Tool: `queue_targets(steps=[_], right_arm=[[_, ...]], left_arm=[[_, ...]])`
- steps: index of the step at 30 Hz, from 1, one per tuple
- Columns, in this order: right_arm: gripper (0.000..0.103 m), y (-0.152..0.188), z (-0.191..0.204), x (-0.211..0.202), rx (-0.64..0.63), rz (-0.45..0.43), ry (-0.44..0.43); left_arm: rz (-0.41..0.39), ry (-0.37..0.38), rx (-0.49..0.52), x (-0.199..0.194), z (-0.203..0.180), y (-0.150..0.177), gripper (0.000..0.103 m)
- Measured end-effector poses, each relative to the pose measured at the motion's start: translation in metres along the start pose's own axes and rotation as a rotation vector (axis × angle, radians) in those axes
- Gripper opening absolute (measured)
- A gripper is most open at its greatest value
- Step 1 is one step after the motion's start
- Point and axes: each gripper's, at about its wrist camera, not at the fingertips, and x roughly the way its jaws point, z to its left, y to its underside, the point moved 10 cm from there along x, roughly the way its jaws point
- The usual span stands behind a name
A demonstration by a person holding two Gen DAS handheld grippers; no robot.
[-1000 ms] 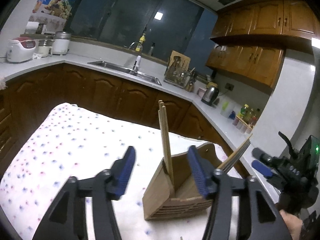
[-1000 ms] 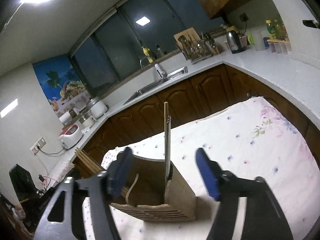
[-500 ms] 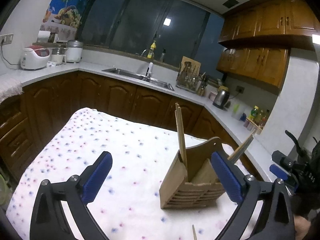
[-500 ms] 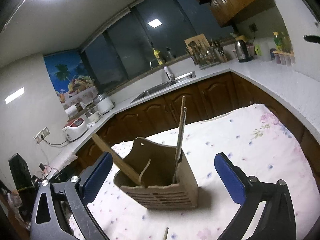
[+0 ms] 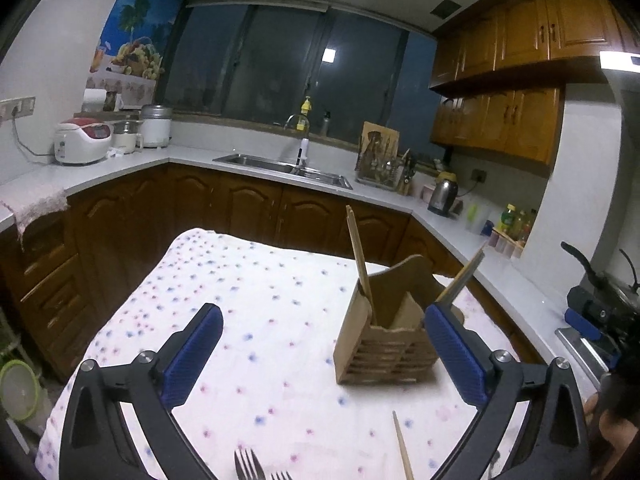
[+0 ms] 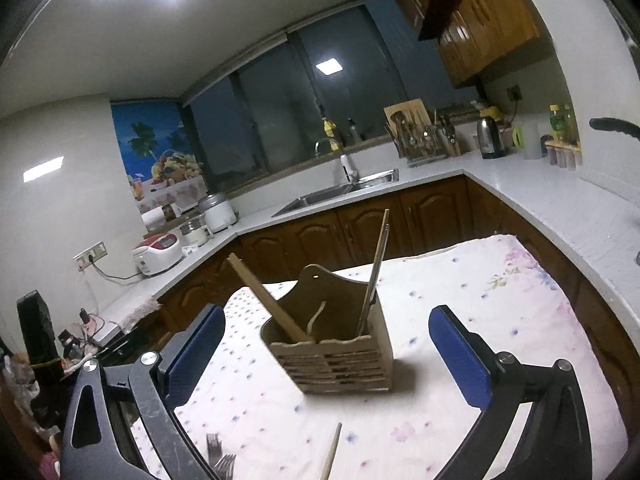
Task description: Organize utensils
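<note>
A wooden utensil holder (image 5: 386, 346) stands on the flowered tablecloth (image 5: 256, 320); it also shows in the right wrist view (image 6: 340, 356). Chopsticks (image 5: 360, 264) stand upright in one compartment, a wooden-handled utensil (image 5: 462, 276) leans in another. Two forks (image 5: 250, 466) and a loose chopstick (image 5: 402, 450) lie near the front edge. My left gripper (image 5: 324, 354) is open and empty, left of the holder. My right gripper (image 6: 326, 358) is open and empty, with the holder between its fingers but farther off.
Kitchen counters with a sink (image 5: 284, 166), rice cookers (image 5: 82, 140), a dish rack (image 5: 380, 168) and a kettle (image 5: 442, 194) run behind the table. Dark wooden cabinets (image 5: 240, 208) stand below. The other gripper (image 5: 600, 320) shows at the right of the left wrist view.
Both grippers have opened wide and drawn back from the holder. The holder now looks farther off, and the forks and loose chopstick have come into view at the bottom.
</note>
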Motion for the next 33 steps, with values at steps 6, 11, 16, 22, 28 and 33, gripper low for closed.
queue_targets(steps=[6,11,16,22,28,33], right_arm=[[0.103,0.012,0.008,-0.024,0.006,-0.016,-0.011],[0.103,0.028,0.018,-0.041,-0.004,-0.012,-0.024],[0.103,0.044,0.027,-0.061,-0.022,-0.026,-0.026],[0.103,0.060,0.034,-0.080,-0.080,-0.047,-0.004],[0.103,0.070,0.040,-0.098,-0.112,-0.081,0.013],[0.103,0.080,0.045,-0.116,-0.147,-0.149,0.048]], left_arm=[[-0.010,-0.051,0.033,-0.032,-0.001,0.005,0.102],[-0.040,-0.084,0.083,-0.062,-0.009,0.012,0.102],[-0.046,-0.089,0.092,-0.083,-0.011,0.027,0.102],[-0.046,-0.107,0.098,-0.095,-0.005,0.039,0.102],[-0.058,-0.112,0.114,-0.109,-0.002,0.046,0.102],[-0.097,-0.105,0.126,-0.124,0.004,0.061,0.102]])
